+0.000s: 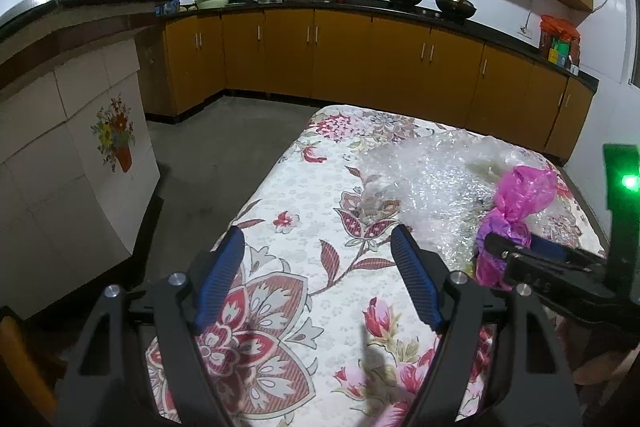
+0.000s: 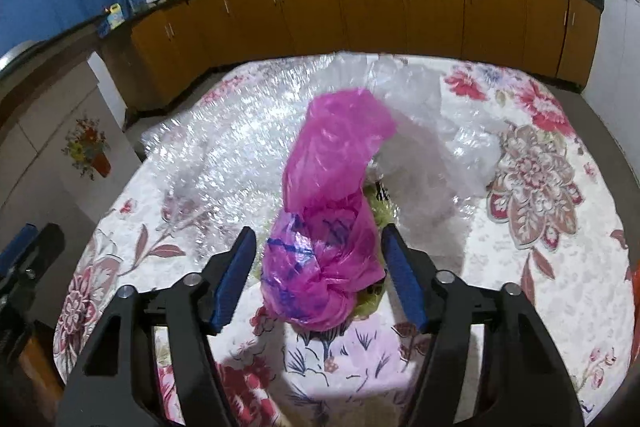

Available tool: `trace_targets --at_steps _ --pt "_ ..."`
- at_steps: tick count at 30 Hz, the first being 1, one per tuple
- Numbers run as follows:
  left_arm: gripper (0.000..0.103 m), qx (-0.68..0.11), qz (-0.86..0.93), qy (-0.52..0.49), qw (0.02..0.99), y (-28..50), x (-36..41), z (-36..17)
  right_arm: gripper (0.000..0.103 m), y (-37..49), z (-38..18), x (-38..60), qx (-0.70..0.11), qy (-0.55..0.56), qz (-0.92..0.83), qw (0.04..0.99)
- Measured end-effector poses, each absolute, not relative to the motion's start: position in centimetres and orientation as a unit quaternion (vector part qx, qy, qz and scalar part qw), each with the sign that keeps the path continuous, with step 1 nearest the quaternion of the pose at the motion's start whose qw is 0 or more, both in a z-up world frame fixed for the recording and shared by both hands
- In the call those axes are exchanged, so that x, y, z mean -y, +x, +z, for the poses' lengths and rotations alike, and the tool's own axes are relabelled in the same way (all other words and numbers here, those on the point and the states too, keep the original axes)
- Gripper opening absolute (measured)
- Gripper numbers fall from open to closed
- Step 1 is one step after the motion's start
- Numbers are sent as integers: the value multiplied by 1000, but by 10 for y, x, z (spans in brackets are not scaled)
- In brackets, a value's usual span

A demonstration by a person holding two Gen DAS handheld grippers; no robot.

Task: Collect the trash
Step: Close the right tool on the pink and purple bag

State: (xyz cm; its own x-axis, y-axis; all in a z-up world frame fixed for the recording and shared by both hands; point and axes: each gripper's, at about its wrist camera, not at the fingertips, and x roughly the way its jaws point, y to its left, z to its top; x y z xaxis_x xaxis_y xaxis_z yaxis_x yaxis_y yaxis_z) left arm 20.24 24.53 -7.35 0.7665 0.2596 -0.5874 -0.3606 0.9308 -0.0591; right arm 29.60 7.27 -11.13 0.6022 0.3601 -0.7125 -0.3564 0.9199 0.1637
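A kitchen with orange-brown cabinets (image 1: 340,51) rings a table under a floral cloth (image 1: 304,291). On the cloth, a knotted pink plastic bag (image 2: 332,227) lies against a wide sheet of bubble wrap (image 2: 224,147) that spreads behind and to the left of it. The right gripper (image 2: 318,247) has its jaws spread wide, one on each side of the bag, neither plainly touching it. Left of the bag, the left gripper (image 1: 318,243) hovers over bare cloth, jaws apart and holding nothing.
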Motion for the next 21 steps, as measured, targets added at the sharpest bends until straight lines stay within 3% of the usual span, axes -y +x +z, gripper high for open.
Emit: trace_targets --at_steps 6,12,21 --pt "74 -309 144 -89 936 217 -238 -78 45 286 -114 -62 -398 -1 209 893" --pt "73 -324 119 -93 934 242 -225 -86 45 256 -102 -26 -386 20 224 895" --pt "60 -358 94 -102 923 298 -214 -104 45 237 -101 31 -388 29 185 903"
